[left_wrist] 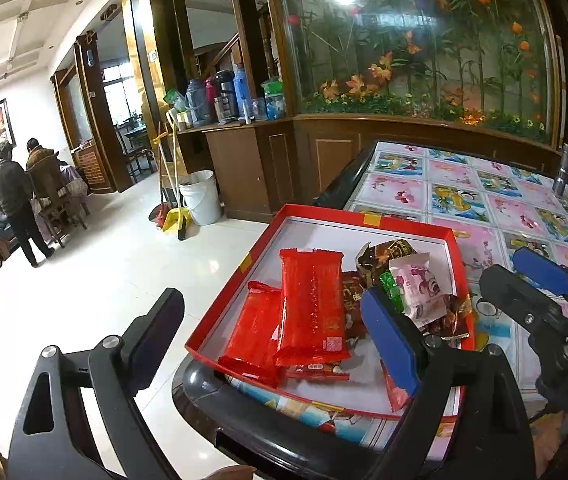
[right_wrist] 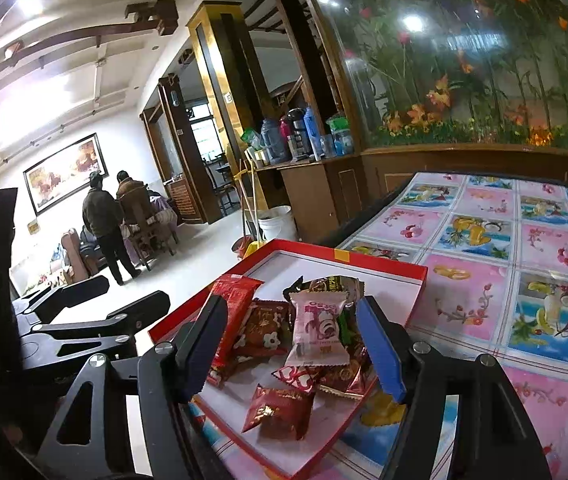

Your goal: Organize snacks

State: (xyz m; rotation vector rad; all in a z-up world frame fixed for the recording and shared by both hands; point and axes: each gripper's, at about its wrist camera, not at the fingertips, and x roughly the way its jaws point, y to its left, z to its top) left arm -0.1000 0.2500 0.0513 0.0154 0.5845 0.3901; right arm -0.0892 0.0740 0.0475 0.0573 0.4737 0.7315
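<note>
A red-rimmed shallow box (left_wrist: pixel 239 276) (right_wrist: pixel 384 265) sits at the near corner of the table. It holds two long red packets (left_wrist: pixel 311 304), a pink packet (left_wrist: pixel 420 286) (right_wrist: pixel 316 330), a green candy (left_wrist: pixel 389 286), a gold-brown packet (left_wrist: pixel 388 254) and small dark red packets (right_wrist: pixel 279 408). My left gripper (left_wrist: pixel 271 308) (right_wrist: pixel 119 296) hovers open over the box's near side, with nothing in its jaws. My right gripper (right_wrist: pixel 292 308) (left_wrist: pixel 522 278) stands open just above the snack pile, its pads clear of the packets.
The table (left_wrist: pixel 464 196) has a pink and blue fruit-print cover and a dark rounded edge. A metal flashlight (left_wrist: pixel 561 178) stands at its far right. Off the table's left lie white floor, a white bucket (left_wrist: pixel 201 196), brooms, and a cabinet with flasks (left_wrist: pixel 223 94). Two people (left_wrist: pixel 15 196) stand far left.
</note>
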